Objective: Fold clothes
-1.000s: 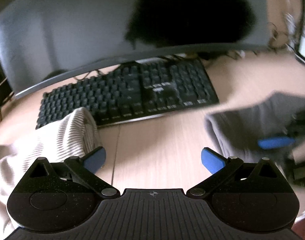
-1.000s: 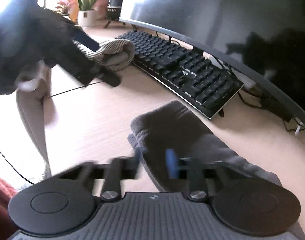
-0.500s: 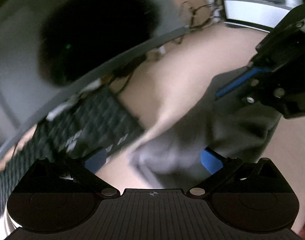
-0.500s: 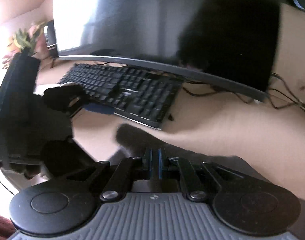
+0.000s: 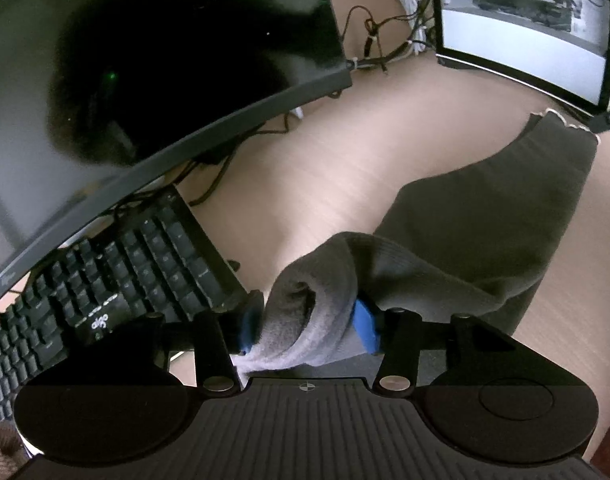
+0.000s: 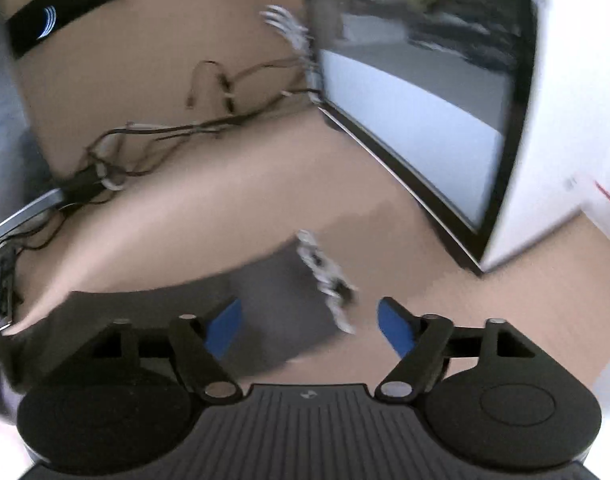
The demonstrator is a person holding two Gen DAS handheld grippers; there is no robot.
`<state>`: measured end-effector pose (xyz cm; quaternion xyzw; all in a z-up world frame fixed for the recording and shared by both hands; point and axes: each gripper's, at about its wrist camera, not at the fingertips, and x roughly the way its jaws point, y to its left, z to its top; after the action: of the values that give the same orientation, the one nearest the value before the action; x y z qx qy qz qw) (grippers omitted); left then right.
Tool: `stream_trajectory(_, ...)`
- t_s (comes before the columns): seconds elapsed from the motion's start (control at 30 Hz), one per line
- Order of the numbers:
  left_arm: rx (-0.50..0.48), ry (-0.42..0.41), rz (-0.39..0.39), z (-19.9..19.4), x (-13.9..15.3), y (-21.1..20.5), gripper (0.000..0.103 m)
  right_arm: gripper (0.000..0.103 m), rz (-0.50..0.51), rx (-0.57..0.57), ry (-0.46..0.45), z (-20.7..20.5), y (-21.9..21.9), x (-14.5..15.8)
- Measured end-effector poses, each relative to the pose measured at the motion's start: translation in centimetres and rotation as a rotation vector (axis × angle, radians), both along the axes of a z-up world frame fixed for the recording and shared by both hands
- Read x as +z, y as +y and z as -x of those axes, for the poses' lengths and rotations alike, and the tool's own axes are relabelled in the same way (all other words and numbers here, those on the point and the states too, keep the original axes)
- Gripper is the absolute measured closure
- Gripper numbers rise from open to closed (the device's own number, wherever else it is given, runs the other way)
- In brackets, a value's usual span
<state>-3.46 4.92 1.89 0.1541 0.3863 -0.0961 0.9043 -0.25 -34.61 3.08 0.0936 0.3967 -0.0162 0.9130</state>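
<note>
Left gripper (image 5: 309, 330), right gripper (image 6: 311, 326): ribbed black housings, black linkage arms (silver pivot screws), blue finger pads (image 6: 224, 326).

Grey sock (image 5: 477, 236): knit cloth, ribbed, matt, soft; rolled end paler and fuzzy, far edge frayed whitish. Left gripper (image 5: 309, 326): matt black plastic body, ridged centre plate, shiny metal pivot pins, smooth blue pads (image 5: 365, 330) pressed into the cloth. Right gripper (image 6: 309, 326): same black plastic, ridged plate, metal pins, blue pads (image 6: 225, 326), blurred. Desk (image 5: 317, 168): light wood-grain finish, smooth, low sheen. Monitor (image 5: 145, 60): glossy dark screen, reflective, matt grey plastic bezel. Keyboard (image 5: 117, 292): black plastic keys, slight sheen. Second screen (image 5: 521, 20): glossy, black frame. Cables (image 6: 153, 132): thin, rubbery-looking, dark. Striped cloth (image 5: 1, 444): ribbed knit, beige, at the corner.
</note>
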Motion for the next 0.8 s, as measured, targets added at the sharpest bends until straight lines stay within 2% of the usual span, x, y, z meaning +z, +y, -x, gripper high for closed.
stream_trajectory(0.13, 0.033, 0.008, -0.006, 0.2, 0.2, -0.2, 0.054, 0.023, -0.055, 0.040, 0.028, -0.2, 1.2, -1.7)
stream_trajectory(0.33, 0.109, 0.021, 0.004, 0.6, 0.1, -0.1, 0.054, 0.023, -0.039, 0.112, 0.039, -1.1, 2.9, -3.3)
stream_trajectory(0.4, 0.133, 0.026, 0.006, 0.7, 0.1, -0.1, 0.054, 0.049, -0.036, 0.143, 0.041, -1.5, 2.6, -3.7)
stream_trajectory(0.43, 0.139, 0.027, 0.003, 0.8, 0.1, -0.2, 0.056, 0.075, -0.038, 0.160, 0.043, -1.6, 2.5, -3.6)
stream_trajectory(0.5, 0.149, 0.028, 0.000, 1.0, 0.4, -0.2, 0.060, 0.086, -0.054, 0.188, 0.045, -1.6, 2.3, -3.1)
stream_trajectory(0.67, 0.202, 0.017, 0.036, 1.3, 1.5, 0.5, 0.065, 0.089, -0.075, 0.262, 0.001, -2.2, 2.1, -0.5)
stream_trajectory(0.8, 0.250, 0.000, 0.092, 0.2, 2.5, 1.5, 0.065, 0.089, -0.163, 0.243, -0.032, -5.0, 1.5, 0.9)
